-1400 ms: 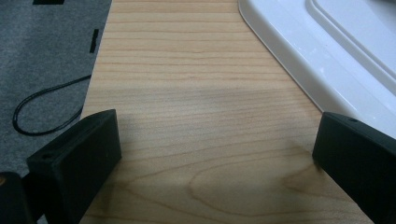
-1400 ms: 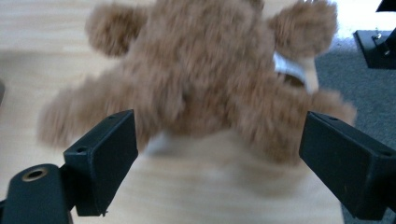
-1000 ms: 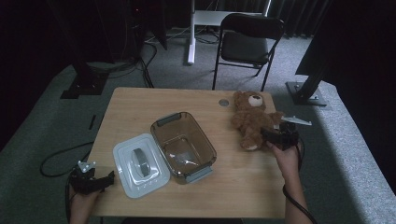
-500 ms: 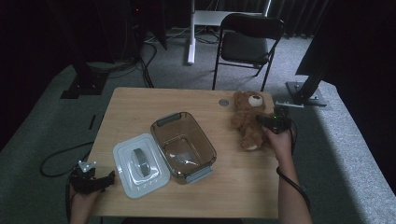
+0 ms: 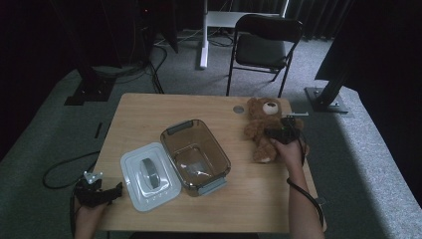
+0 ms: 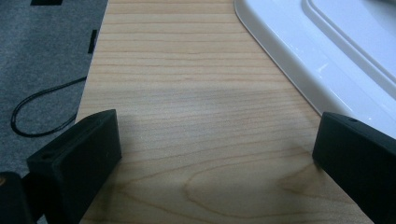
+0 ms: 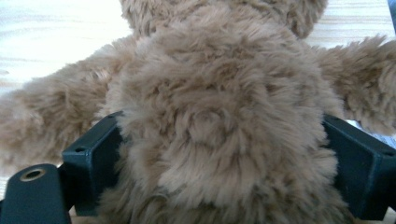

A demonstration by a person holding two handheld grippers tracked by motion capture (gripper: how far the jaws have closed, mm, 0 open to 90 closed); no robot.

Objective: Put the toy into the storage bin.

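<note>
Brown plush teddy bear (image 5: 263,130), fluffy, flat on its back, just right of the clear brown container (image 5: 195,155).

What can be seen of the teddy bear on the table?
The teddy bear is brown, shaggy plush with a pale muzzle. It lies on its back near the table's far right corner, head toward the far edge, arms spread. The right claw has one jaw on each side of its belly, fur bulging between them; whether they squeeze is unclear.

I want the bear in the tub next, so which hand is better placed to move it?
Right. The right tool already has its jaws either side of the teddy bear. The left tool sits open over bare table beside the white lid, across from the container.
</note>
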